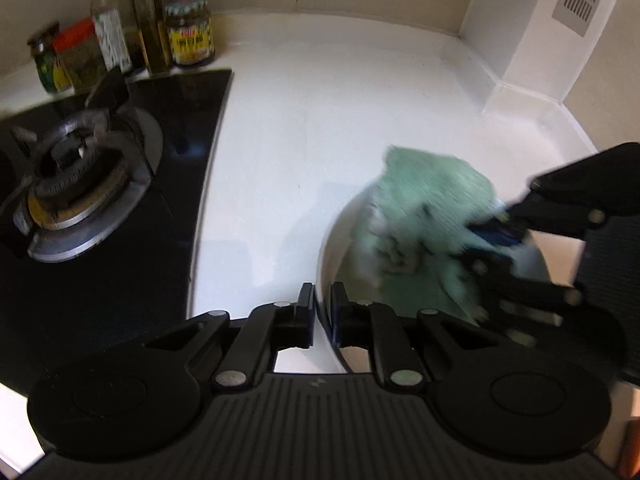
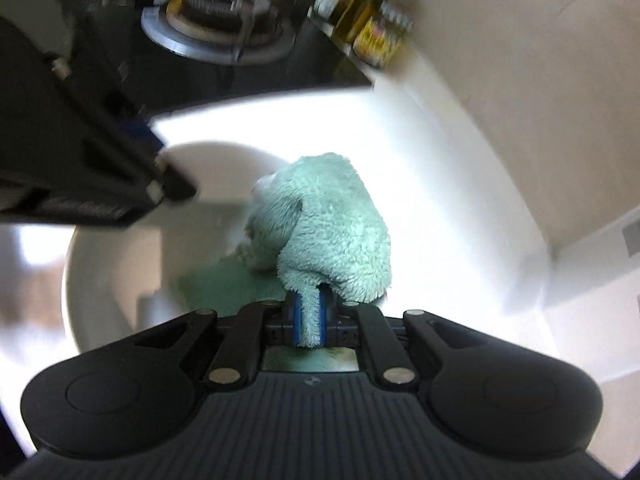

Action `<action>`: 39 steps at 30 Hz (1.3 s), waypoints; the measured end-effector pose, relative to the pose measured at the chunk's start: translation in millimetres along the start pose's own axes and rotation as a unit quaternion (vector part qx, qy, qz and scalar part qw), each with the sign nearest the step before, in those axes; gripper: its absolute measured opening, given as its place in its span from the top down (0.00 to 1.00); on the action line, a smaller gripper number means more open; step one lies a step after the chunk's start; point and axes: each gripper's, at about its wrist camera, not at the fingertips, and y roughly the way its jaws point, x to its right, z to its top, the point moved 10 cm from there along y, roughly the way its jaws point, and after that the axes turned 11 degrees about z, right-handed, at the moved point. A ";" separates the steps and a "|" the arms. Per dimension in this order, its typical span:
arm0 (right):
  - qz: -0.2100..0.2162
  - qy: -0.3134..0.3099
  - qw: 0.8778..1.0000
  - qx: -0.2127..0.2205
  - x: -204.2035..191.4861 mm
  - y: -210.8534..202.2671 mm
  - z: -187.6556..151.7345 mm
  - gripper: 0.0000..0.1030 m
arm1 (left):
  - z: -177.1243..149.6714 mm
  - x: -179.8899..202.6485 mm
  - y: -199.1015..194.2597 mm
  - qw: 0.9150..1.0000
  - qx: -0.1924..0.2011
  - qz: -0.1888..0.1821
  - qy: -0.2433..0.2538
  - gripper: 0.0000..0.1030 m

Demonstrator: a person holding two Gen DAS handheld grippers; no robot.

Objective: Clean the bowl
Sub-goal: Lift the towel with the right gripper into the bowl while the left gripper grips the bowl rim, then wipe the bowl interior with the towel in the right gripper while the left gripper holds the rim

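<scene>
On a white kitchen counter [image 1: 304, 128], a gas burner [image 1: 80, 184] sits well to the left of the white bowl [image 1: 340, 240], with jars and bottles [image 1: 188, 32] lined up behind the burner against the wall. The bowl stands on the counter just right of the black hob. The left gripper [image 1: 322, 312] has its two fingers nearly together, pinching the bowl's near-left rim between them, one finger outside the wall and one inside, steadying it. Inside the bowl, a mint-green cloth [image 2: 328, 224] bunches up off the bottom and rises above the far rim. The right gripper [image 2: 310, 320] clamps a fold of that cloth between its blue pads, reaching into the bowl from its right side and angled down toward the bottom. The cloth lies straight ahead of the right fingers, pressed into the bowl's hollow; blur suggests a wiping stroke in progress, though how clean the inside is cannot be told.
</scene>
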 end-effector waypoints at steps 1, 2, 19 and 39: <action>0.013 0.001 1.000 -0.021 -3.3 -3.2 -5.3 0.95 | 1.8 0.7 0.7 1.000 0.003 0.002 0.001 0.87; 0.024 0.004 0.999 -0.032 -4.8 -5.3 -9.9 0.95 | 3.6 1.4 1.4 1.000 0.006 0.003 0.001 0.87; 0.171 0.154 0.971 0.057 -33.3 -27.9 -19.1 0.92 | -12.9 -11.0 -23.5 0.996 -0.060 -0.029 -0.064 0.86; 0.137 -0.164 0.977 0.026 -12.0 -52.9 26.4 0.75 | -32.0 -10.6 -8.0 0.992 -0.090 -0.044 -0.079 0.82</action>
